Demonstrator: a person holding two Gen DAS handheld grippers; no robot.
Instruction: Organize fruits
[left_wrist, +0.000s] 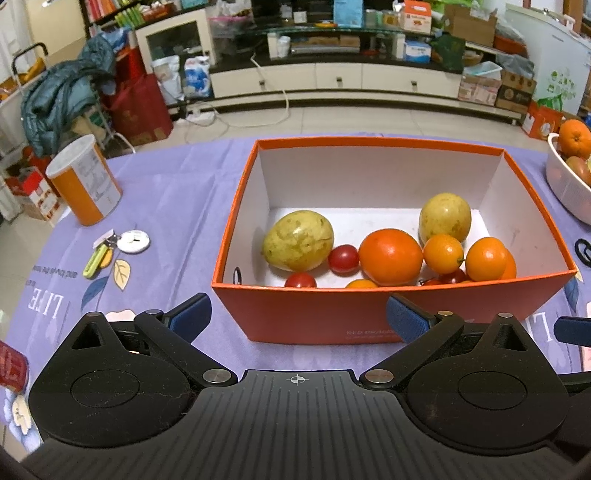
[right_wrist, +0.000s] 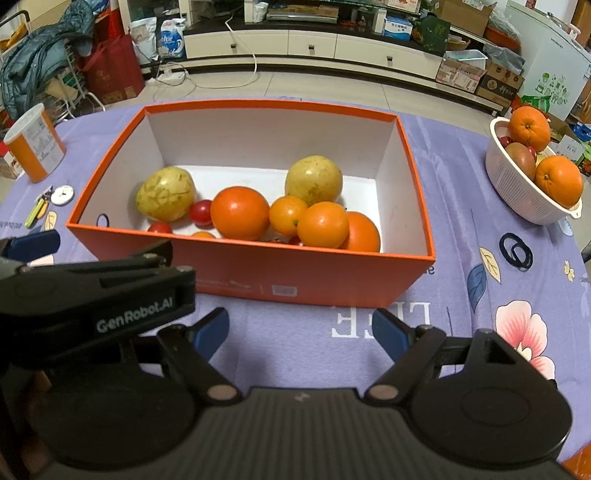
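An orange box stands on the purple tablecloth and holds several fruits: two yellow-green ones, oranges and small red tomatoes. A white basket at the right holds two oranges and reddish fruits. My left gripper is open and empty just in front of the box's near wall. My right gripper is open and empty, also before the box; the left gripper's body sits to its left.
An orange-and-white can stands at the far left. Keys and a white disc lie near it. Black hair ties lie right of the box. Beyond the table are the floor, a TV cabinet and boxes.
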